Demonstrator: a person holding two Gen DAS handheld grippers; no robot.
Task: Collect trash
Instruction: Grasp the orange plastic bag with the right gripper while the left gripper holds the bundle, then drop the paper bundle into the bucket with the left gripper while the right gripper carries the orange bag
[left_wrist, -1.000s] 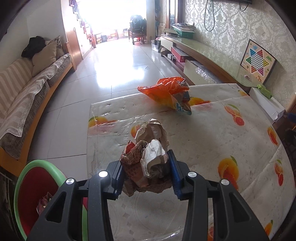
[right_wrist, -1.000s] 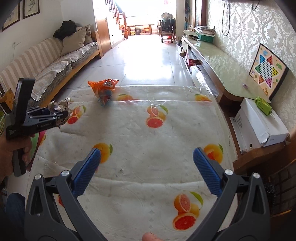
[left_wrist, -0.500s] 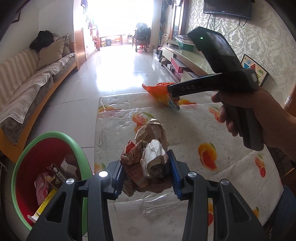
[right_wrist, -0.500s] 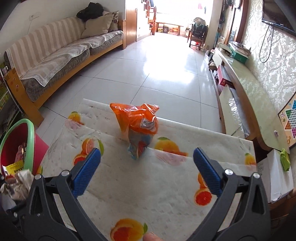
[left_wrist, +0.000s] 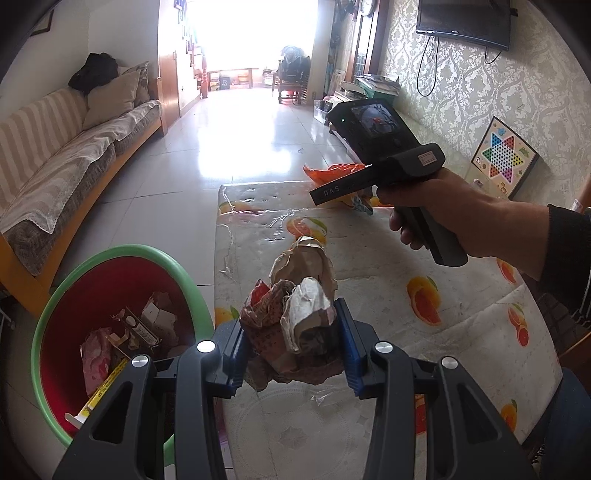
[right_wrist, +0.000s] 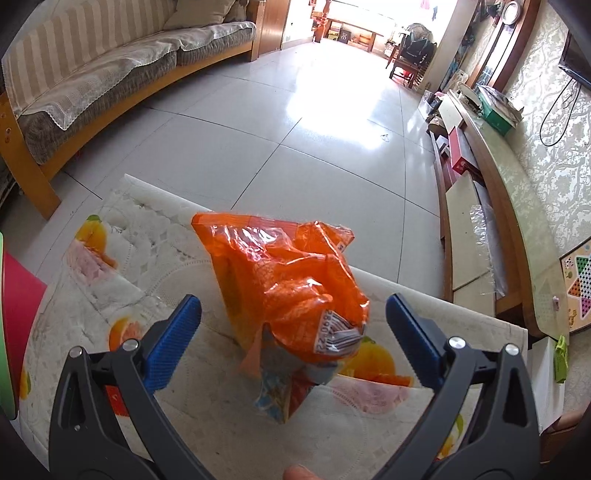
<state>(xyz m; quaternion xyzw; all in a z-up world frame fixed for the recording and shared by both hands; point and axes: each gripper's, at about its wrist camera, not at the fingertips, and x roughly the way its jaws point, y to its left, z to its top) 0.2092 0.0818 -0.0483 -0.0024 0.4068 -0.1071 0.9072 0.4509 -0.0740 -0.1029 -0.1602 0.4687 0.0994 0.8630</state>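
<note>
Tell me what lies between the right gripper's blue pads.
The crumpled orange plastic bag sits between them, untouched, in the right wrist view; the right gripper is open.

Your right hand-held gripper (right_wrist: 293, 330), jaws spread wide, flanks the crumpled orange plastic bag (right_wrist: 284, 288) resting on the fruit-patterned cloth-covered surface (right_wrist: 122, 310); neither blue finger pad (right_wrist: 173, 339) touches it.

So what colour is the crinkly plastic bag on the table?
Bright orange: the crinkly plastic bag shows best in the right wrist view.
</note>
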